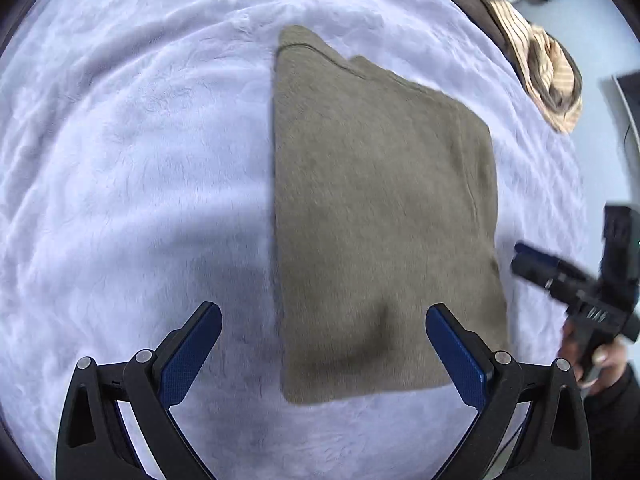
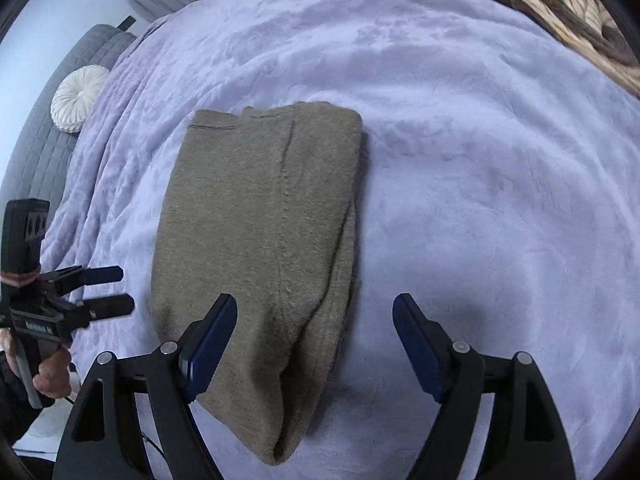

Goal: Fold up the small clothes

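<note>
Left wrist view: left tool (image 1: 323, 350), black frame with blue pads, jaws spread wide, nothing gripped; it hovers above the near end of the folded garment.
Item: folded garment (image 1: 380, 216), olive-brown knit, doubled lengthwise into a long rectangle, lying flat on the bed blanket (image 1: 132, 152). A seam runs along its length; a hem edge shows at its far end.
Item: bed blanket, pale lilac plush, rumpled, under the garment and all around it.
Item: right tool (image 1: 532, 260), just right of the garment's near half, held by a hand (image 1: 588, 360).
Item: striped tan-and-brown fabric (image 1: 548, 68), beyond the garment's far right corner, at the blanket's edge.
Right wrist view: right tool (image 2: 314, 344), jaws wide apart, empty, the left pad over the garment (image 2: 260, 240), the right pad over bare blanket.
Item: round white cushion (image 2: 80, 98), far left of the garment, against a grey quilted headboard (image 2: 44, 156).
</note>
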Motion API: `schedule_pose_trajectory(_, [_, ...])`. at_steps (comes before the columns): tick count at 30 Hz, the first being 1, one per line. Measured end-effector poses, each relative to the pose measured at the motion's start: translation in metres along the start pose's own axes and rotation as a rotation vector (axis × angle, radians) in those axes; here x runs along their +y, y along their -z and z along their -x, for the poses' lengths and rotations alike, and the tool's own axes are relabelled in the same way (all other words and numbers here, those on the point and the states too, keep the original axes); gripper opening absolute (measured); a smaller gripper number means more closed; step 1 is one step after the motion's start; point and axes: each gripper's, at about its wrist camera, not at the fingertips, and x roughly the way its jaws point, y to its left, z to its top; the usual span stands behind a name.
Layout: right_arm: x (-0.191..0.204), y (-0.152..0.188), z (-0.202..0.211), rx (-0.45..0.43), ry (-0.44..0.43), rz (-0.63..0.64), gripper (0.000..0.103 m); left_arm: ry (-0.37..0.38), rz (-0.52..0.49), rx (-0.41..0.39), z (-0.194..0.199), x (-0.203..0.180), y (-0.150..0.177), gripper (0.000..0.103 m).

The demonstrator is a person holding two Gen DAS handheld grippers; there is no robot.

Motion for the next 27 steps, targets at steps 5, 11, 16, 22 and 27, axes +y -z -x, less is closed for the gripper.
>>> schedule_pose_trajectory(5, [-0.016,0.001,-0.02,0.024,-0.061,-0.126,0.083,-0.033,-0.079,0.022,-0.02,-0.009,-0.018,0.103])
schedule_pose_trajectory(11, [-0.016,-0.015,-0.063,0.081,-0.22,-0.211,0.083,0.072,-0.099,0.147,-0.078,-0.023,-0.003,0.103])
schedule_pose_trajectory(16, [0.002,-0.012,-0.095,0.133,-0.252,-0.12,0.068,0.148,-0.124,0.133,-0.088,-0.03,-0.005,0.078])
schedule_pose_trajectory(22, [0.024,-0.021,-0.092,0.127,-0.21,-0.056,0.044,0.089,-0.176,0.11,-0.074,-0.043,-0.01,0.046])
schedule_pose_trajectory(27, [0.052,-0.017,-0.068,0.086,-0.15,-0.017,0.042,0.002,-0.258,0.059,-0.049,-0.066,0.006,0.043])
